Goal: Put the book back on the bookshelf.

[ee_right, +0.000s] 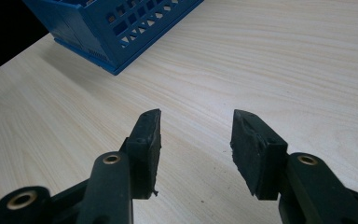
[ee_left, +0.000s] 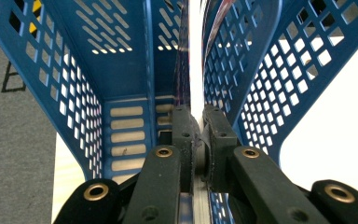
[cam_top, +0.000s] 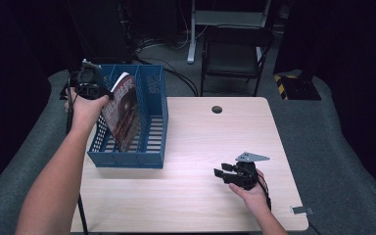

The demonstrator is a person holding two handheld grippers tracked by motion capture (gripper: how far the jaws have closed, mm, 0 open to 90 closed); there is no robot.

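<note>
The left gripper (cam_top: 108,94) was clamped on the top edge of a magazine (cam_top: 122,115) that stood tilted inside a blue perforated basket (cam_top: 154,157) at the left side of the pale wooden table (cam_top: 200,142). In the left gripper view the two black jaws met tight on the thin white edge of the magazine (ee_left: 195,56), with the basket's walls (ee_left: 65,93) rising on either side; the magazine appeared there only edge-on, so nothing of its cover could be seen. In the high view the cover looked dark red with a pale band of lettering near the top, too small and blurred to read, and its lower part was hidden behind the basket's near wall. The body of the left gripper was partly covered by the person's left hand (cam_top: 85,110), and its fingertips were hard to separate from the magazine's corner.

The right gripper (cam_top: 220,174) lay low over the table near the front right, well apart from the basket, held in the person's right hand (cam_top: 252,193). In the right gripper view its jaws stood apart with bare wood grain between them and nothing held; a corner of the basket (ee_right: 116,35) was cut off by the top edge there. A grey three-cornered plate (cam_top: 251,157) sat on top of that gripper. No brand or label was legible anywhere. Beyond the table a dark chair (cam_top: 232,54) stood dim and partly lost in shadow
</note>
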